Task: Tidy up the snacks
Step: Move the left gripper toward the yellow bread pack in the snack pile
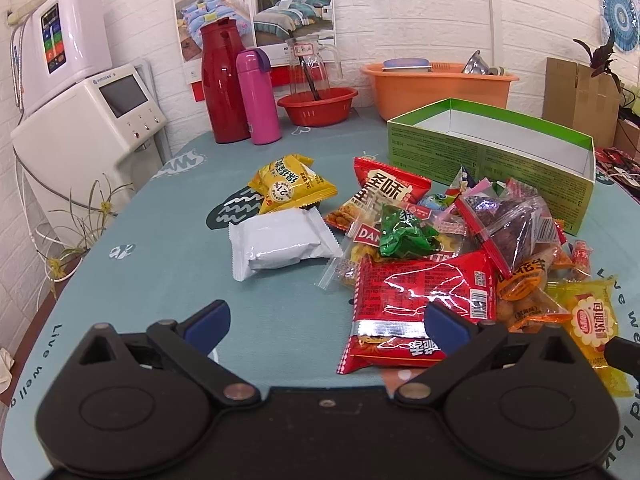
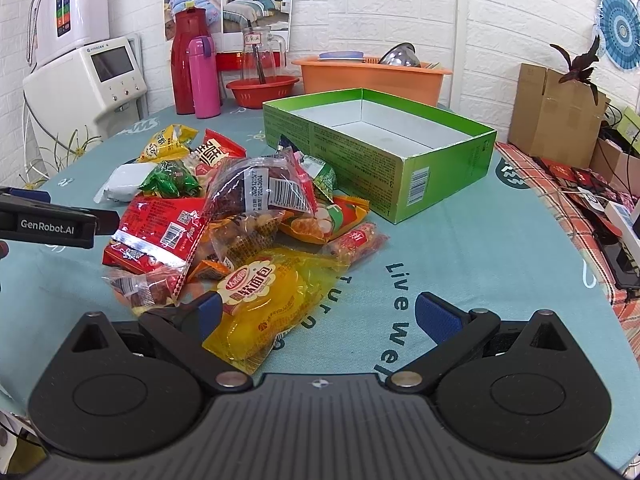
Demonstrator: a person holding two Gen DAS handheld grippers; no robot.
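Both grippers [image 1: 326, 322] [image 2: 318, 314] hover, fingers spread and empty, over piled snacks [image 2: 256, 208], first pick into the green box [image 2: 400, 128] pending

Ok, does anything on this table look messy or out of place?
Yes: the snack packets lie in a loose, overlapping heap on the tablecloth, while the green box beside them sits empty. Nothing looks torn or spilled.

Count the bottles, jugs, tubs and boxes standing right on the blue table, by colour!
Red: 2, the flask and the basin
Pink: 1, the bottle
Clear: 1, the glass jug
Orange: 1, the tub
Green: 1, the box
Total: 6
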